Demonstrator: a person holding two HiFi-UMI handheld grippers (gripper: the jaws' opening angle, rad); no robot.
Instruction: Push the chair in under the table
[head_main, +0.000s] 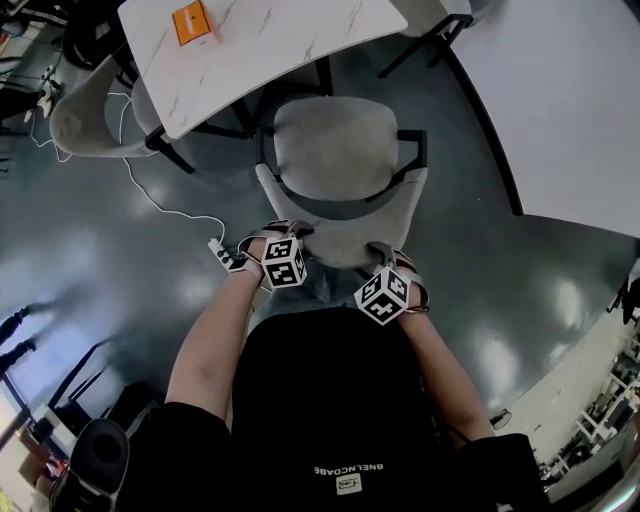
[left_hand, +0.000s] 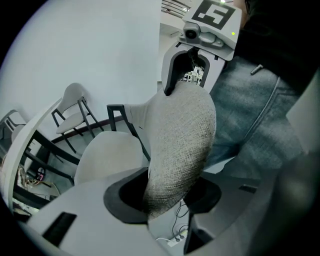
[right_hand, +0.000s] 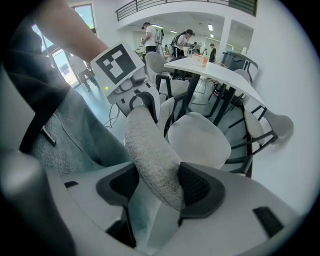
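- Fingers (left_hand: 125, 200) of the left gripper (left_hand: 170, 196) are closed partway onto the top edge of the backrest (left_hand: 182, 135). The woven fabric fills the gap between the dark pads.
- On the other side, the right gripper (right_hand: 160, 187) has the same hold. Its pads (right_hand: 200, 187) are clamped on the padded rim, so both hands grip the backrest near its two ends.
- From where I stand, the chair (head_main: 335, 140) faces the table (head_main: 280, 45). Its seat front is just at the table's near edge, and most of the seat is out in the open, so I'd say the push has plenty left to go.
- To do it well, press evenly with both hands. More force on one side would swing the chair off line, towards the table's dark legs (head_main: 325, 75).
- Drive it level rather than down. A shove this high on the backrest could tip the front legs up instead of sliding the chair.
- Hold the clamp as it is. The fabric looks soft, and a looser grip would let the rim slip through the pads.
- Watch the floor on the left. A power strip (head_main: 228, 253) and its white cable (head_main: 160, 205) lie near the person's feet and could trip a step forward.
- Stop when the backrest nears the tabletop edge.
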